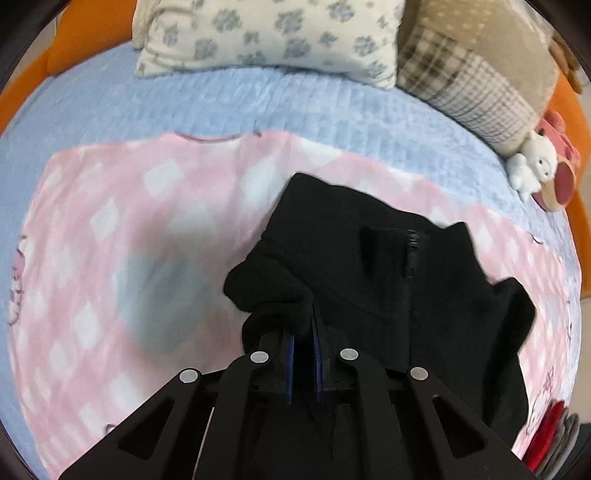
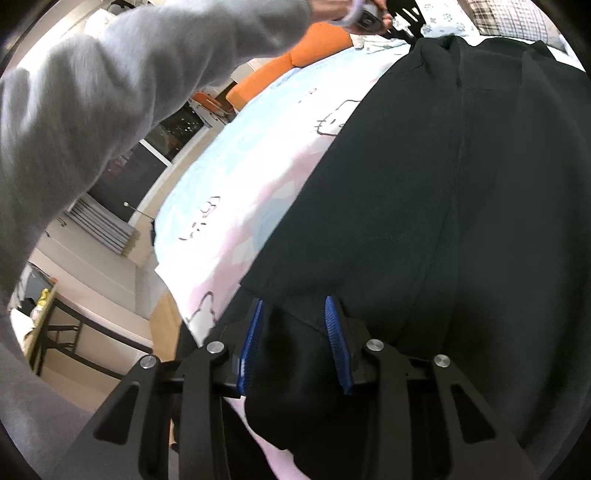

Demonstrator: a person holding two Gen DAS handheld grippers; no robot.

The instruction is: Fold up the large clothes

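Left wrist view: the left hand-held gripper point(image 1: 303, 328) is pointing steeply down at the bed, its blue pads point(image 1: 290, 363) pressed nearly together and pinching a bunched fold of the black garment point(image 1: 373, 273).
Black garment, left view: it is lying on the pink checked blanket point(image 1: 122, 236), collar and zipper point(image 1: 410, 258) facing up, toward the right half of the frame.
Bedding: the blanket is resting on a light blue bedspread point(image 1: 258, 99); a floral pillow point(image 1: 273, 33) and a plaid pillow point(image 1: 469, 70) are sitting at the far edge, with a small white plush toy point(image 1: 533, 162) just beside the plaid one.
Right wrist view: the right hand-held gripper point(image 2: 295, 332) is standing partly spread, blue pads point(image 2: 337, 343) on either side of the garment's near hem point(image 2: 306, 321); whether they are pressing it I cannot tell.
Black garment, right view: it is stretching away across the blanket point(image 2: 236, 236) toward the pillows.
Person: a grey sleeve point(image 2: 103, 92) is reaching across the upper left.
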